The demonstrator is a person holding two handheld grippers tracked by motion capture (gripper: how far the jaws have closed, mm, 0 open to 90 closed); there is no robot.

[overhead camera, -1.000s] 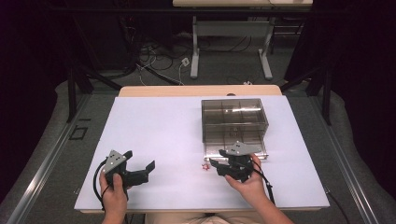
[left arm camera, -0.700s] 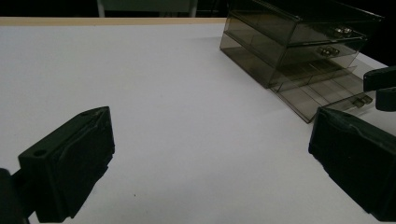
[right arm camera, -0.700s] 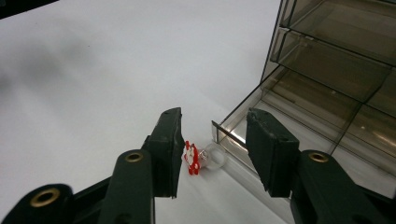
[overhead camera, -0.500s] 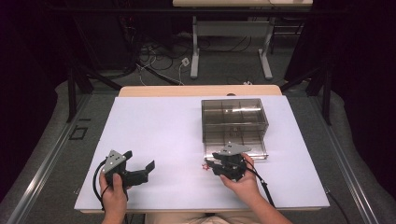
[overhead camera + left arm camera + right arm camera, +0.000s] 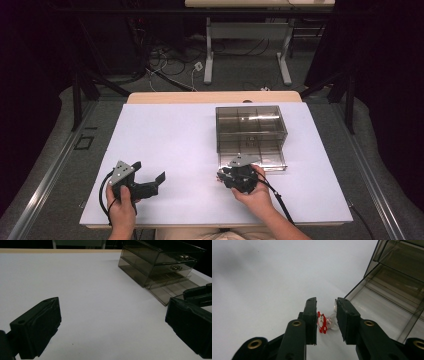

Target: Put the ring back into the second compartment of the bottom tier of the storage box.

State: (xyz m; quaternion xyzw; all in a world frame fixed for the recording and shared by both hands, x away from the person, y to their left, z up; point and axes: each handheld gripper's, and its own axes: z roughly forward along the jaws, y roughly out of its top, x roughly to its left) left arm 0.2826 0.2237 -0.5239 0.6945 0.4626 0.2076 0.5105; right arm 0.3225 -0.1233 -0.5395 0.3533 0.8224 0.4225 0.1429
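High view overhead facing forward, gripper views low, sharing drawer box [image 5: 251, 135]

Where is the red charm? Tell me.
In the right gripper view, the red charm lies on the white table, between the right gripper's fingers, left of the open drawer.

- We are finding no readable text, label, brand, number or sign anywhere.
- We are noting a small red charm [image 5: 321, 322] lying on the white table [image 5: 170, 145]; it is bearing a tiny pale figure, not lettering.
- We are seeing the smoked clear drawer box [image 5: 251, 131] carrying no marking that can be read.
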